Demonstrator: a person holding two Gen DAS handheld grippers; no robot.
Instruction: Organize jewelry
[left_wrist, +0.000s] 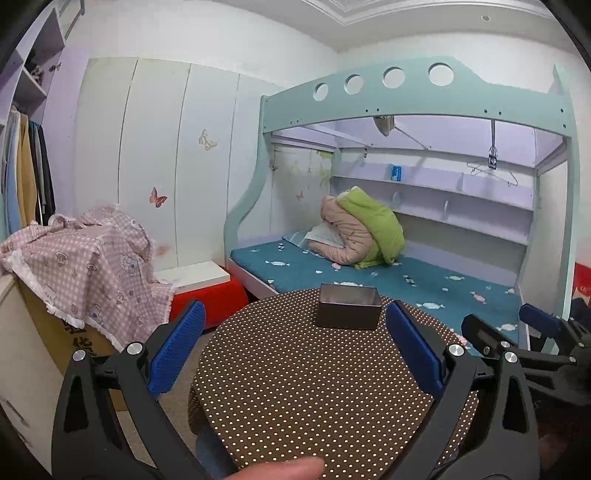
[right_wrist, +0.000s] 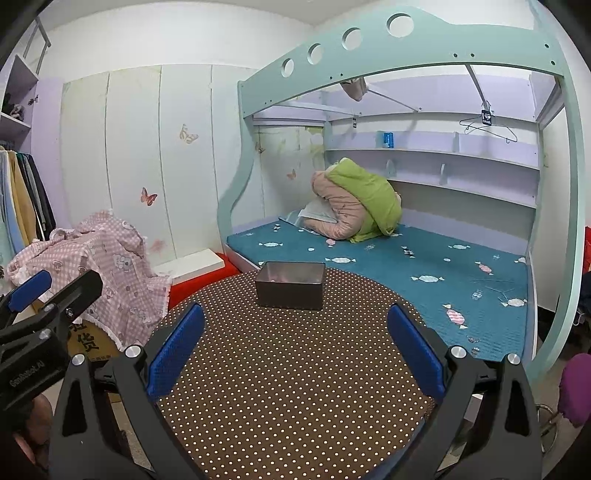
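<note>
Small rectangular grey metal tin (right_wrist: 290, 290), lidless, on dotted brown table (right_wrist: 295, 369) | likely rigid, light, slippery; grip opposite walls | left tongs (left_wrist: 295, 347), right tongs (right_wrist: 295, 347): both spread wide, empty.

Beyond your round tabletop (right_wrist: 295, 369), draped in a brown cloth with pale dots, you face a mint-green bunk bed frame (right_wrist: 424, 48) with round holes cut along its top rail. Its lower mattress (right_wrist: 406, 266) wears a teal sheet printed with candies, and a green and pink quilt (right_wrist: 358, 199) sits bundled near the wall end. A wire hanger (right_wrist: 487, 127) hangs under the upper bunk. To your left, a pink checked cloth (left_wrist: 85, 266) covers a cardboard box (left_wrist: 70, 332), beside a red stool (left_wrist: 210, 299). Butterfly stickers (left_wrist: 158, 197) dot the white wardrobe doors (left_wrist: 155, 166), and clothes (left_wrist: 26, 170) hang at the far left.
</note>
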